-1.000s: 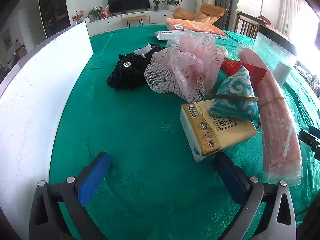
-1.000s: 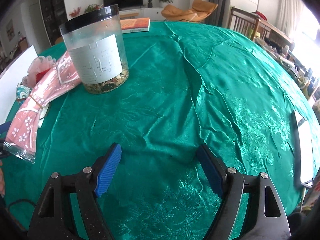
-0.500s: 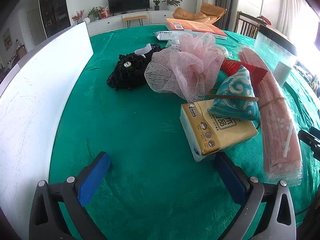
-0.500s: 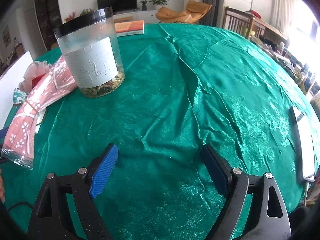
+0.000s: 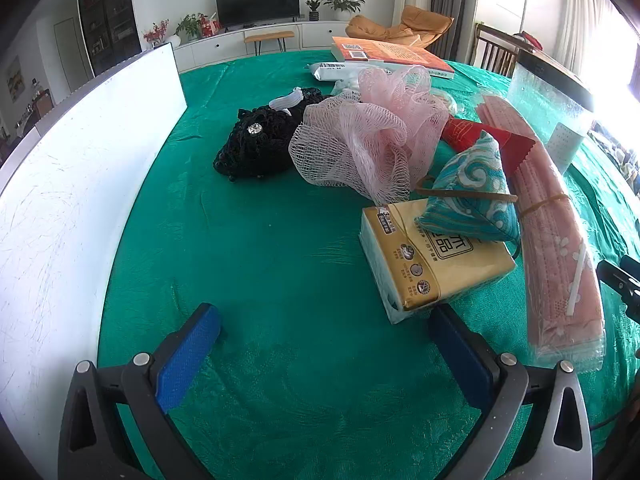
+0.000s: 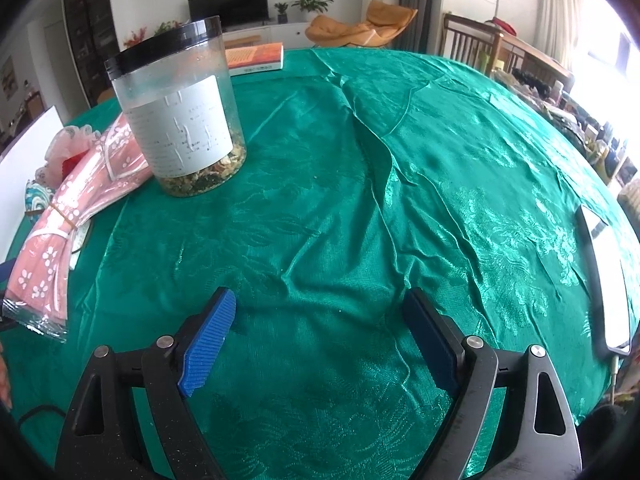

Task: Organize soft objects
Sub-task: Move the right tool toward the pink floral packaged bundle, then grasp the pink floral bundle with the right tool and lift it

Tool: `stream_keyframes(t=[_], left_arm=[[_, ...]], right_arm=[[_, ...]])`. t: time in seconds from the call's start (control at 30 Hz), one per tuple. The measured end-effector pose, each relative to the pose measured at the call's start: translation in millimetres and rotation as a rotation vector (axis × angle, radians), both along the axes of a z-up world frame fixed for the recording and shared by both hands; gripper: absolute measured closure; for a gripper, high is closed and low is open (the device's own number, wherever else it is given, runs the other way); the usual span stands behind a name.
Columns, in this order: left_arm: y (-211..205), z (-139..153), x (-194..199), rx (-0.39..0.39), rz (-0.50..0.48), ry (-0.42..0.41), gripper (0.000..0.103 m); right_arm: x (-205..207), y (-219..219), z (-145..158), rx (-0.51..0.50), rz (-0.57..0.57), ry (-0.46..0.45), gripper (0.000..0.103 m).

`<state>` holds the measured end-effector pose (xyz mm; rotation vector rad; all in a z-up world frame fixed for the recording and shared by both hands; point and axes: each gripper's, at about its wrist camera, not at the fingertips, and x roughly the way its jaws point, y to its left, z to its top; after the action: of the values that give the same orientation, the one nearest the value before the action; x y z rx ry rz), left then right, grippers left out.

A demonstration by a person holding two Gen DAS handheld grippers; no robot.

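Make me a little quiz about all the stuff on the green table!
1. True or false: the left gripper holds something.
2. What rests on the yellow tissue pack? A) black lace bundle B) teal pouch C) orange book
3. What colour is the jar lid?

Key: 1 false, its jaws are open and empty. 2 B. 3 black.
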<state>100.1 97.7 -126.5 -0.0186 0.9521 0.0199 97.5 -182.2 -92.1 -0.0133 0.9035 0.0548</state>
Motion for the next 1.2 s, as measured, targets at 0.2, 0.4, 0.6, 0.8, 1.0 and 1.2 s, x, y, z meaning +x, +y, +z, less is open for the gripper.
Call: stream_keyframes(t=[0.2, 0.4, 0.6, 0.8, 1.0, 1.2], left_arm=[[-0.1, -0.1, 0.1, 0.000, 0.000, 0.000, 0.000], [0.0, -0.1, 0.2, 0.000, 0.000, 0.000, 0.000], [0.0, -0.2, 0.3, 0.000, 0.000, 0.000, 0.000], [0.0, -0.2, 0.2, 0.000, 0.000, 0.000, 0.000], [0.2, -0.1, 0.3, 0.000, 0.000, 0.000, 0.000], [-0.3, -0.4, 0.4, 0.000, 0.000, 0.000, 0.000]], right_arm=[[-0.4, 0.2, -0.2, 0.000, 0.001, 0.000, 0.015], [-0.9, 0.9, 0.2, 0.001, 0.007, -0.001, 0.014], [-1.1, -0.5, 2.8, 0.016, 0.026, 0.018, 0.014], [-4.4, 4.5, 19.6, 0.402, 0.133, 0.043, 0.015], [27.3, 80.3, 35.4, 0.569, 0.314, 0.080, 0.017], [35.4, 109.7, 16.7, 0.544, 0.387, 0.225, 0.073]])
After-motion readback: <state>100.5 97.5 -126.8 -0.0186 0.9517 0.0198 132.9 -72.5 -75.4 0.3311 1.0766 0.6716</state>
